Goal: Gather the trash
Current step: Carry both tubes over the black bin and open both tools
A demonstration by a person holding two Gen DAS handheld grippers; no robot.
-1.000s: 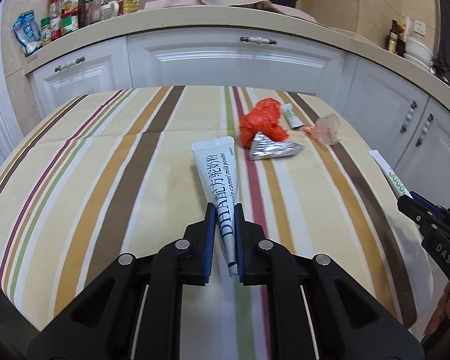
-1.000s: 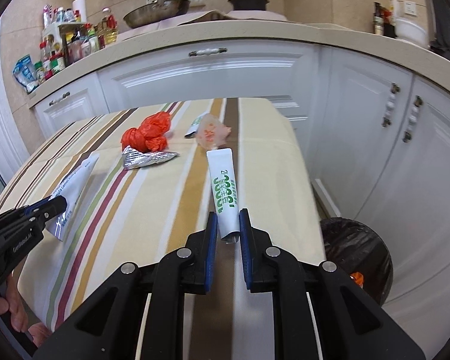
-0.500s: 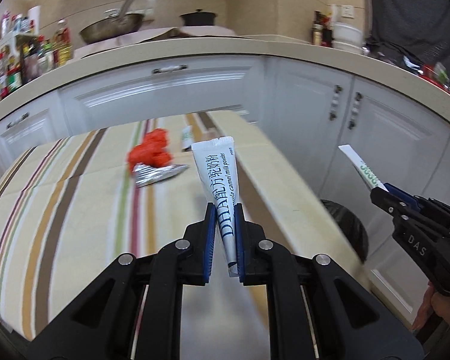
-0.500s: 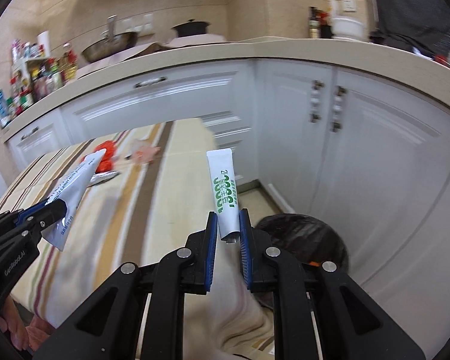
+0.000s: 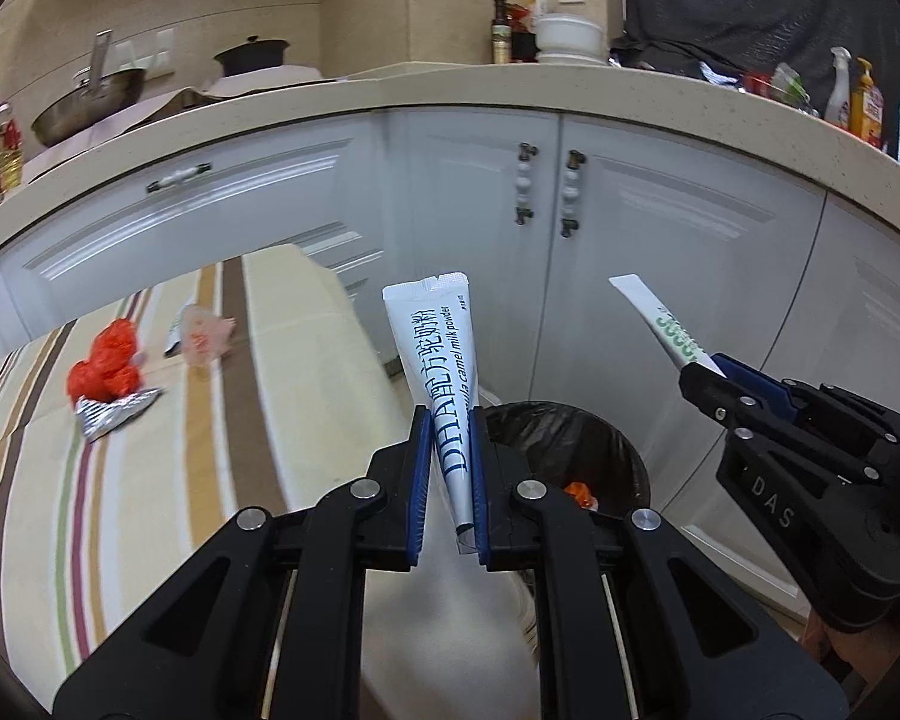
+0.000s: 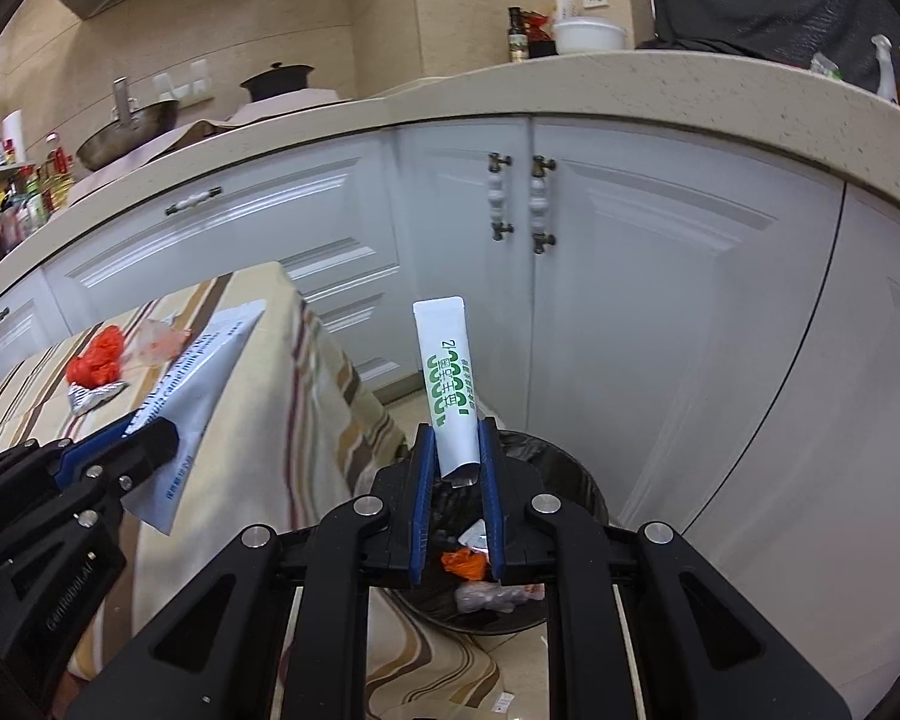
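My left gripper (image 5: 450, 468) is shut on a white milk powder sachet with blue lettering (image 5: 435, 348), held over the table's right edge near the black-lined trash bin (image 5: 594, 438). My right gripper (image 6: 456, 480) is shut on a white sachet with green lettering (image 6: 447, 372), held above the bin (image 6: 561, 480), which holds orange and clear scraps. On the striped table (image 5: 150, 468) lie a crumpled red wrapper (image 5: 102, 369), a silver foil wrapper (image 5: 114, 414) and a clear pinkish wrapper (image 5: 201, 333).
White cabinet doors (image 6: 660, 300) stand close behind the bin under a beige countertop (image 5: 630, 96). A wok, a pot, bottles and a bowl sit on the counter. The tablecloth hangs down beside the bin.
Both grippers have swung right off the table with their sachets and now sit over the bin, which has come into full view. The wrappers on the table have not moved.
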